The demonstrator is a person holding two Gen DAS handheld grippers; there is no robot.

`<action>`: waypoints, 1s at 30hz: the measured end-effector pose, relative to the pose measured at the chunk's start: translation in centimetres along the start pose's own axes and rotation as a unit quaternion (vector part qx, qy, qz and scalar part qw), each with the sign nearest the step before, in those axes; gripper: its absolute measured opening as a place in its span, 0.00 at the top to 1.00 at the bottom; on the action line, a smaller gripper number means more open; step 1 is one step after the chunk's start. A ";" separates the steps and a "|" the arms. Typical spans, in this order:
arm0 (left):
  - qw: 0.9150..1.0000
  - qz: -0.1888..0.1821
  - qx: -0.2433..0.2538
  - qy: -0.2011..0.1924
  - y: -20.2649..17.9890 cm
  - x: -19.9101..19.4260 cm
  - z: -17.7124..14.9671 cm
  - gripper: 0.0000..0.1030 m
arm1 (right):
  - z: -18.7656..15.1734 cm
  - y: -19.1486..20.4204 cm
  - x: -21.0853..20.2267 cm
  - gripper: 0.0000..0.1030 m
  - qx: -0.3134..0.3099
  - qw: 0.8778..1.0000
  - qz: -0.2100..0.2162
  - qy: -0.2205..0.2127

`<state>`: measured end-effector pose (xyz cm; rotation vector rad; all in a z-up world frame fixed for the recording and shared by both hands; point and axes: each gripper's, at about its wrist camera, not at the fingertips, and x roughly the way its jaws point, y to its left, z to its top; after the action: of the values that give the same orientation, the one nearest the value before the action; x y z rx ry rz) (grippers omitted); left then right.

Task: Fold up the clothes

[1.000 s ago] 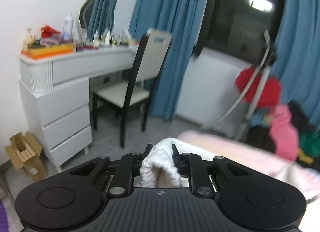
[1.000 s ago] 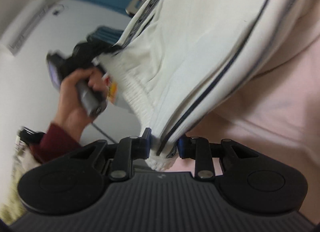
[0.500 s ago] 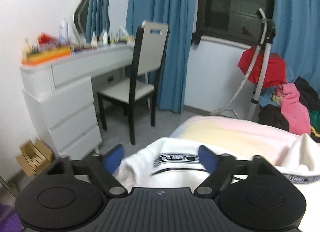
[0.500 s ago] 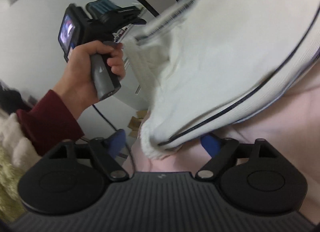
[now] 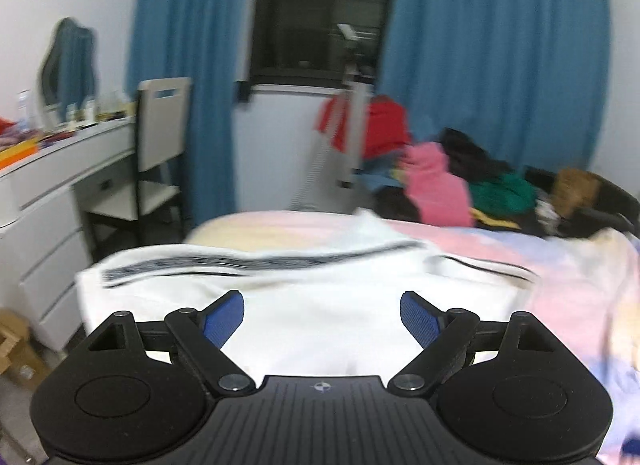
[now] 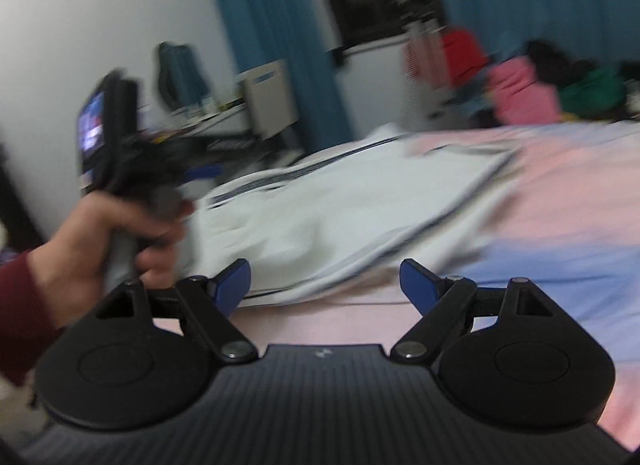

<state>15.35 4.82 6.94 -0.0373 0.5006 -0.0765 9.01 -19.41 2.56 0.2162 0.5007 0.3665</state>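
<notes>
Both claws, left claw [image 5: 322, 315] and right claw [image 6: 324, 281], clamped on the white garment [image 5: 304, 305] a second ago, are now spread apart and empty, the garment being laid flat on the bed [image 6: 560, 193], ready for folding.

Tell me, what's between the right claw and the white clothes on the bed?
Only bare pink bedsheet. In the right wrist view, the open right claw hovers just short of the white garment, with nothing else between.

A bed [image 5: 500, 241] in a pastel pink, yellow and lilac sheet carries a white garment with dark stripes [image 5: 320, 305], spread flat near its foot end. Behind the garment, mixed clothes [image 5: 460, 185] are heaped.
</notes>
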 end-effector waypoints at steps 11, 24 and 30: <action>0.997 -0.073 0.033 0.010 -13.1 8.4 -1.4 0.16 | -2.6 -12.4 1.3 0.19 0.068 0.985 -0.154 -0.027; 0.992 -0.091 -0.009 0.083 -22.0 25.0 -0.1 0.33 | -4.5 -20.4 5.1 0.19 0.234 0.955 -0.168 -0.076; 0.991 -0.106 0.046 0.064 -23.7 24.0 0.3 0.90 | -4.8 -19.9 5.4 0.19 0.220 0.957 -0.168 -0.080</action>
<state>34.99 -20.72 -3.01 0.0058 0.6189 -0.3115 16.69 -34.89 -9.61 0.5793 0.4444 -0.1015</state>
